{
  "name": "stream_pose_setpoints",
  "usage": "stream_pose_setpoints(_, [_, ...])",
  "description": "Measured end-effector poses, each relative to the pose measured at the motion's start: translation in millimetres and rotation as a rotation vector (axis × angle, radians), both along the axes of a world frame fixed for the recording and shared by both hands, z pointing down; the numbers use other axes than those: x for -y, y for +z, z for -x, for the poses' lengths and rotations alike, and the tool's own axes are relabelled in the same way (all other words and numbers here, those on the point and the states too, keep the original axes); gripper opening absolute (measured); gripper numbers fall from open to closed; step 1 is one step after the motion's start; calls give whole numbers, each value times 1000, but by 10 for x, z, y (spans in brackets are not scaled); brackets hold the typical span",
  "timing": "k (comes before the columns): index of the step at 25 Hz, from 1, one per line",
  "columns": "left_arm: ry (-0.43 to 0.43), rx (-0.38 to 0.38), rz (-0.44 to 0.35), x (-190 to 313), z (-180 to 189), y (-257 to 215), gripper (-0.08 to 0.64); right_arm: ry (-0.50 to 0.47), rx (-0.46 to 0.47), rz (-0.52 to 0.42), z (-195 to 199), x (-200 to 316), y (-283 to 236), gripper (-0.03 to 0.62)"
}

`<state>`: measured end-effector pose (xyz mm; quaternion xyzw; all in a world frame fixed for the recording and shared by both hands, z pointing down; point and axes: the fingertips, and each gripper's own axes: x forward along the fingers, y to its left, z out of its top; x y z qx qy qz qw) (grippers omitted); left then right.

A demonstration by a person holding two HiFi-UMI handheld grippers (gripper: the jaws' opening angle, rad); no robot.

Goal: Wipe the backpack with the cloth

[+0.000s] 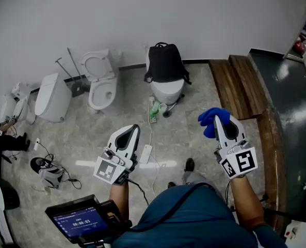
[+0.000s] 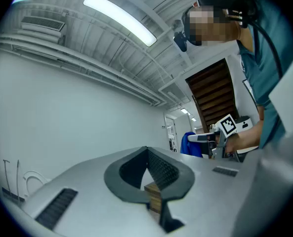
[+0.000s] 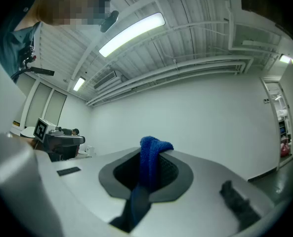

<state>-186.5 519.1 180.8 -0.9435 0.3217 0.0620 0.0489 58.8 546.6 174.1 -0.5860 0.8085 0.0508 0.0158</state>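
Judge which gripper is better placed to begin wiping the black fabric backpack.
Right. The right gripper is shut on the blue fluffy cloth; the left gripper is shut and empty. The black backpack sits ahead, touching neither.

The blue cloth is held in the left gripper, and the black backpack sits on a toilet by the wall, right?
Not quite. The right gripper view shows the blue cloth clamped in the right gripper; the left gripper is shut on nothing. The black backpack does sit on a toilet by the wall.
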Motion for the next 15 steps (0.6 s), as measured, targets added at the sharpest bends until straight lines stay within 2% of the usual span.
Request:
stream_pose_setpoints(8, [-8, -4, -31, 339, -147, -14, 3, -10, -8, -26, -104, 387, 7, 28])
stream_pose_setpoints(15, [-30, 7, -4, 1606, -563, 235, 3, -40, 6, 13, -492, 1729, 319, 28])
